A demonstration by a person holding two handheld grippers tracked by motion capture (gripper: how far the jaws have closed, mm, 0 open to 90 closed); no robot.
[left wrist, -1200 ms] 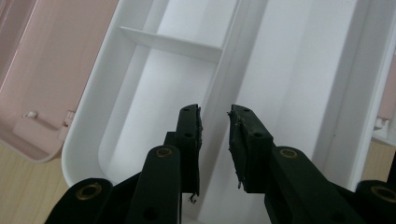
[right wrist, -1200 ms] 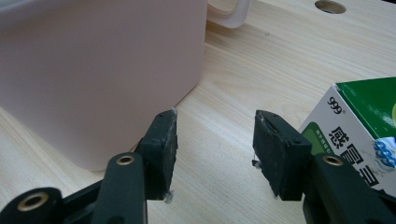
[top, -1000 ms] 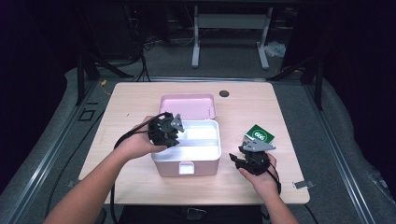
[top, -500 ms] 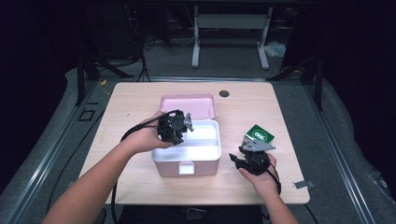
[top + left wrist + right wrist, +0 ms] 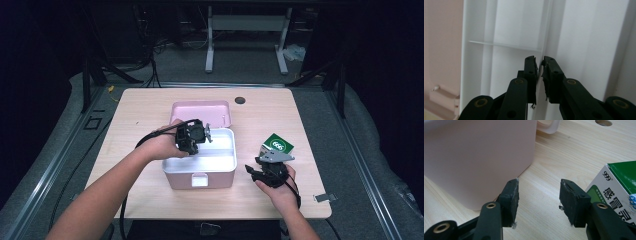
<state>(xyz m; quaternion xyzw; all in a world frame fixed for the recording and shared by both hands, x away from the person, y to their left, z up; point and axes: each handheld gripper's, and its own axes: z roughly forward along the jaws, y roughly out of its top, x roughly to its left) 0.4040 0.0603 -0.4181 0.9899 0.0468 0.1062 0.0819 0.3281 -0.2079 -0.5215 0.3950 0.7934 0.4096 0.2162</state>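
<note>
Wooden surface (image 5: 150,107) in a dark room; left gripper (image 5: 206,135) reaches into the box (image 5: 200,170), jaws closing on its divider (image 5: 541,82); right gripper (image 5: 252,171) rests half-open.

The table (image 5: 150,107) is lit brightly from above against a dark room, the white box interior (image 5: 579,35) is washed out by glare, and nearby jaws are rendered soft

Wooden table (image 5: 150,107) with a round hole (image 5: 240,100) near its far edge. Beyond the table, a white metal frame (image 5: 245,25) stands on grey floor (image 5: 250,67); dark cables (image 5: 150,60) lie left of the frame. A small metal clip (image 5: 321,197) lies at the table's near right corner.
</note>
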